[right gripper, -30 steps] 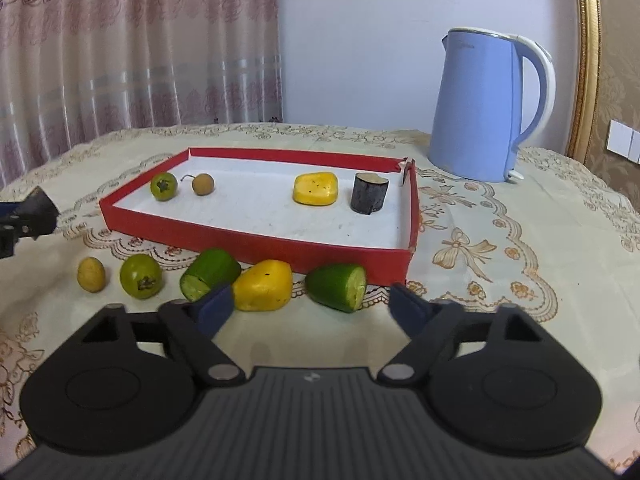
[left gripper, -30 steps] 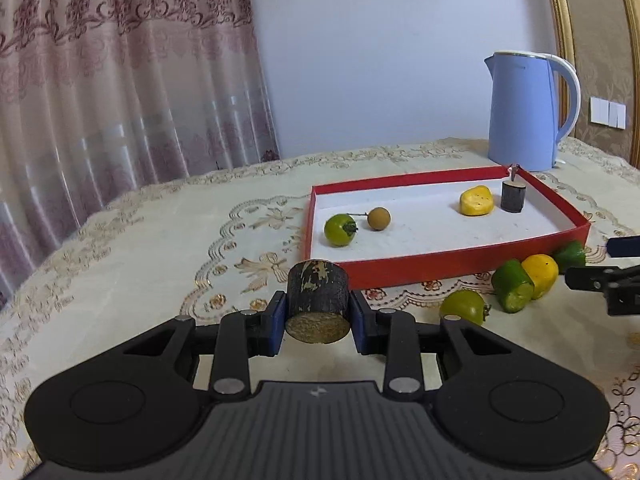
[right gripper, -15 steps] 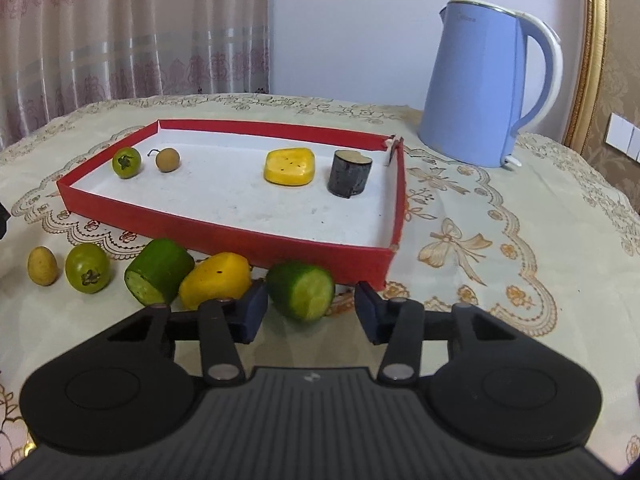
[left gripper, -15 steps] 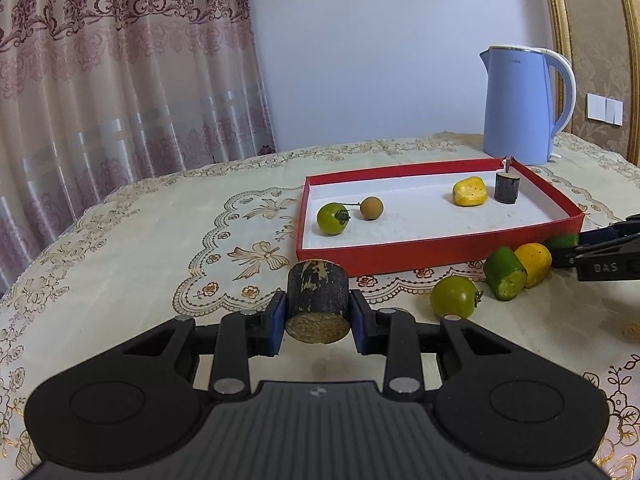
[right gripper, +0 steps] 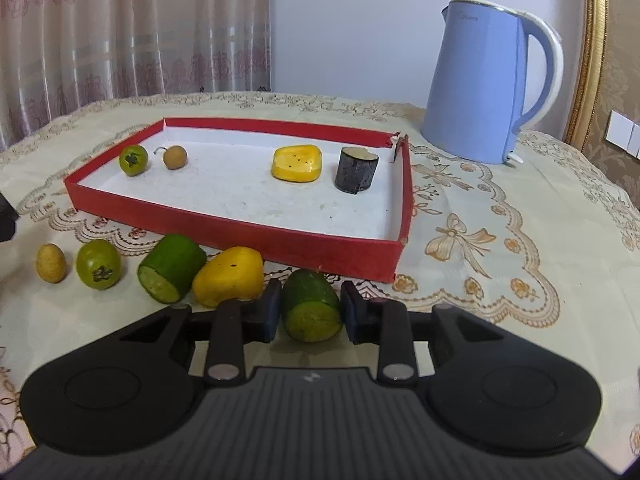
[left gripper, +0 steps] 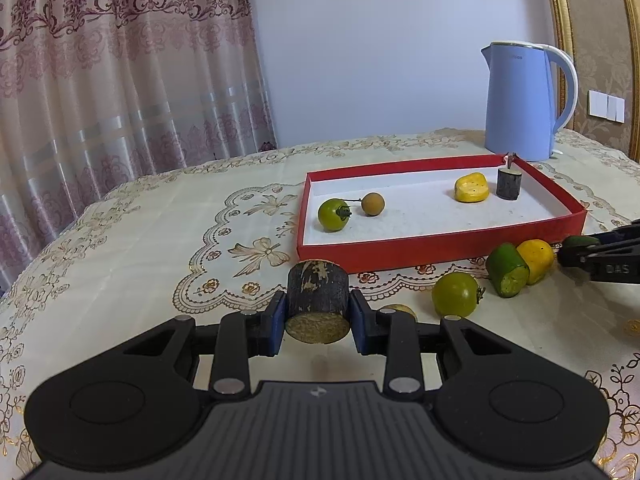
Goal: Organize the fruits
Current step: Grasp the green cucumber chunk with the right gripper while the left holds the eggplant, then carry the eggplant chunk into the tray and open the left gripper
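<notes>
While the left tool (left gripper: 318, 318) is clamping a dark cylinder (left gripper: 318, 304), its cut end is pointing toward the camera. The right tool (right gripper: 308, 312) is sitting narrowly around a green chunk (right gripper: 311, 306), axis lying 12-to-6; contact unclear.

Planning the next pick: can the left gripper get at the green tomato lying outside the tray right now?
Probably not: the left gripper is shut on the dark cylinder piece, so its fingers are occupied, though the green tomato lies unobstructed nearby.
</notes>
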